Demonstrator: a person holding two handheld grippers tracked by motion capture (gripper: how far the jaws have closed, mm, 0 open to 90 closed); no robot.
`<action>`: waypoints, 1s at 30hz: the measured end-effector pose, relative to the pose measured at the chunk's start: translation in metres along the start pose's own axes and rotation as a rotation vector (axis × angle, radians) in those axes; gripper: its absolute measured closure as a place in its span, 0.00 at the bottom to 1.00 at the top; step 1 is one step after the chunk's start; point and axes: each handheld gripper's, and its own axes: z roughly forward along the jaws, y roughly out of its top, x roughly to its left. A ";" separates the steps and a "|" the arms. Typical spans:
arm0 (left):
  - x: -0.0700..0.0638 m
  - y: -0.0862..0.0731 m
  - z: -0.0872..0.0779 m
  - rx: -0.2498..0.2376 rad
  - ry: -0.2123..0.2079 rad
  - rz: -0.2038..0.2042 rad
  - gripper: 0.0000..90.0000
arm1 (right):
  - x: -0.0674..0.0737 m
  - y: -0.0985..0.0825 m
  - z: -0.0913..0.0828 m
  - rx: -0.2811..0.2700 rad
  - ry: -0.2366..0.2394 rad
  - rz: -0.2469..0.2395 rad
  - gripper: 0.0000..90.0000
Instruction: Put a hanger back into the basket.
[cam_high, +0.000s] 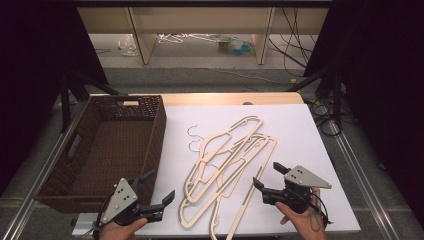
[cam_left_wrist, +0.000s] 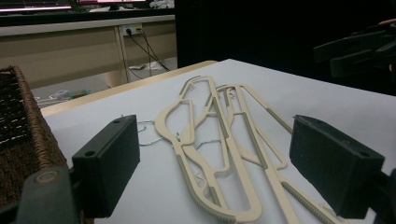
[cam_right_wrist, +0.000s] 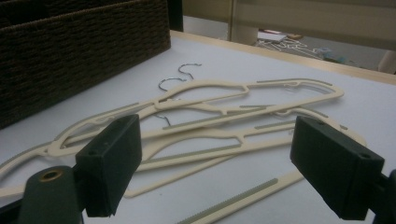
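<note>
Both hand-held grippers low at the worktop's near edge, jaws spread wide, gripping nothing: left hand-held gripper (cam_high: 157, 192) at the near left corner beside the basket (cam_high: 150, 145), right hand-held gripper (cam_high: 267, 177) toward the near right, nose pointed at the hangers (cam_high: 225, 165)

Hangers in a tangled heap mid-worktop, flat on the white sheet, long bars overlapping and running from the near edge toward the far right; metal hooks (cam_high: 192, 132) at the heap's far left end, close to the basket wall. Basket on the left edge, open and apparently holding nothing

Likely step: first approach to lift one hanger clear of the heap

Best done by picking the topmost hanger rather than one pinned beneath. Good grip point: a single bar standing apart from its neighbours, such as the ribbed bar (cam_right_wrist: 233, 198) nearest the right jaws, so only one piece gets caught. Approach low and level, one jaw sliding under the bar, then a firm clench. Lift slowly, watching for hooks snagging the others. Left one ready to press the rest down or take the far end before swinging over the basket rim
</note>
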 end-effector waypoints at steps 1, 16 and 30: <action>0.000 0.000 0.000 0.000 0.000 -0.001 0.18 | 0.000 0.000 0.000 -0.001 0.000 0.003 0.19; 0.000 0.001 -0.001 -0.010 0.007 -0.002 0.18 | 0.000 0.000 0.000 0.009 -0.004 0.004 0.19; -0.002 0.000 0.001 0.000 0.004 -0.009 0.18 | 0.003 0.002 0.016 0.095 -0.006 0.006 0.18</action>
